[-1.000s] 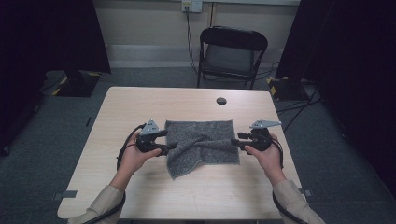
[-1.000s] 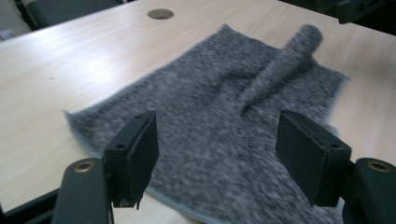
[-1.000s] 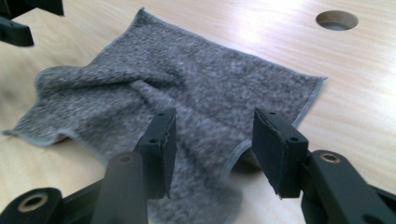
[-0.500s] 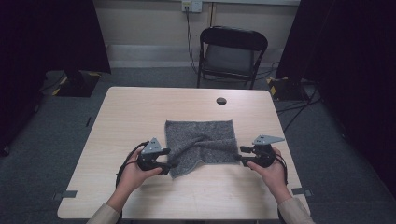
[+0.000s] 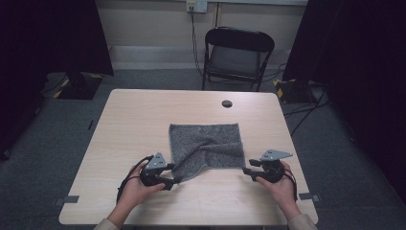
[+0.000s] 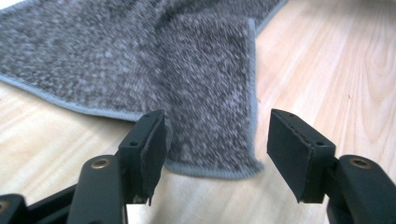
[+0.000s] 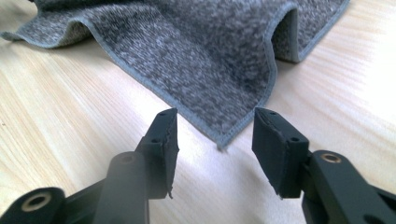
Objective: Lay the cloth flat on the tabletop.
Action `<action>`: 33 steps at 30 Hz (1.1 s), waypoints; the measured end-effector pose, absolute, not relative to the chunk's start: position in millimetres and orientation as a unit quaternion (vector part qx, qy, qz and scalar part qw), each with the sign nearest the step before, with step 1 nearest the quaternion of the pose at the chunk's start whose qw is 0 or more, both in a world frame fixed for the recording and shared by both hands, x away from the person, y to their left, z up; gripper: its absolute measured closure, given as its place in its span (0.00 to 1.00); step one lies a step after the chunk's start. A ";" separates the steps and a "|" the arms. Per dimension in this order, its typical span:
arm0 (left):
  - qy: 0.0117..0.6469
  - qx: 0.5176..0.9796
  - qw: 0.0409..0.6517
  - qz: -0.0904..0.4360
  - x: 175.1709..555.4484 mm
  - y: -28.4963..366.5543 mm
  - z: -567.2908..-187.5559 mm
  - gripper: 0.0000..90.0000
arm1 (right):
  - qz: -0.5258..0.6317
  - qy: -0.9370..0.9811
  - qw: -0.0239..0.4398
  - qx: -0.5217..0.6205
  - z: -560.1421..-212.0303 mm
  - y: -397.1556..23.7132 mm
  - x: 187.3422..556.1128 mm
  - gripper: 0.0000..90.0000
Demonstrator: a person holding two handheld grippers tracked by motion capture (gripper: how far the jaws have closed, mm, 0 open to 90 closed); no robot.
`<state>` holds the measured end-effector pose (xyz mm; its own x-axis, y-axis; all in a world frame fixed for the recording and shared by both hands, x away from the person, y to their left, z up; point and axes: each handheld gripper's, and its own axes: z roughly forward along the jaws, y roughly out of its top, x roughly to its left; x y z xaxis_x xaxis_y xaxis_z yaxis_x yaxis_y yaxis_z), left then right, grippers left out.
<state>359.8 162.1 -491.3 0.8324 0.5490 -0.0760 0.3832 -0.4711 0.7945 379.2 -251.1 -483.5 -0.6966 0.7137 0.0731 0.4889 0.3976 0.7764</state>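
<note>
From the high view, a grey towel (image 5: 206, 148) lies rumpled on the wooden table (image 5: 134, 120), its far edge flat and its near edge drawn toward the person. The left gripper (image 5: 173, 180) lies low at the towel's near left corner, jaws pointing right; the right gripper (image 5: 245, 169) points left at the near right corner. Both forearms come in from the near edge, with each hand wrapped around its gripper's body. Against the earlier frames, both hands have come nearer to the person and lower, and the towel's near edge has come with them. In the left gripper view, the jaws stand part open after just closing somewhat; the folded-over corner of the towel (image 6: 210, 121) lies between them on the table, the left pad (image 6: 152, 144) at its edge, the right pad clear of it, so nothing is clamped. In the right gripper view, the jaws stand about half open, and the pointed corner of the towel (image 7: 205, 79) ends just ahead of the gap, untouched by either pad.
</note>
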 end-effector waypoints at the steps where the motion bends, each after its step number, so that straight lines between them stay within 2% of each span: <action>1: 0.269 0.856 0.430 0.096 358.4 162.0 -492.2 0.49 | 0.408 0.825 0.138 0.366 -485.3 -251.4 378.3 0.58; 5: 0.263 0.862 0.424 0.094 353.5 161.0 -495.1 0.48 | 0.401 0.829 0.144 0.362 -490.4 -253.1 375.4 0.63; 8: 0.262 0.863 0.423 0.090 351.6 160.4 -496.0 0.50 | 0.394 0.836 0.149 0.352 -491.2 -253.7 374.6 0.73; 17: 0.244 0.869 0.424 0.076 348.5 151.2 -495.9 0.55 | 0.391 0.840 0.151 0.345 -496.5 -245.9 382.0 0.76; 24: 0.267 0.860 0.428 0.075 351.1 153.9 -497.5 0.56 | 0.395 0.836 0.157 0.347 -497.6 -240.5 387.1 0.75; 30: 0.275 0.860 0.422 0.088 352.6 154.5 -498.1 0.58 | 0.396 0.835 0.153 0.350 -498.4 -241.5 389.5 0.80; 33: 0.273 0.861 0.420 0.093 353.0 155.0 -498.1 0.62 | 0.397 0.835 0.151 0.351 -498.4 -242.1 389.9 0.86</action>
<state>353.0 155.0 -498.1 0.8333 0.5484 -0.0694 0.3925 -0.4985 0.7730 389.9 -242.1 -498.4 -0.7076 0.7062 0.0259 0.4661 0.4388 0.7682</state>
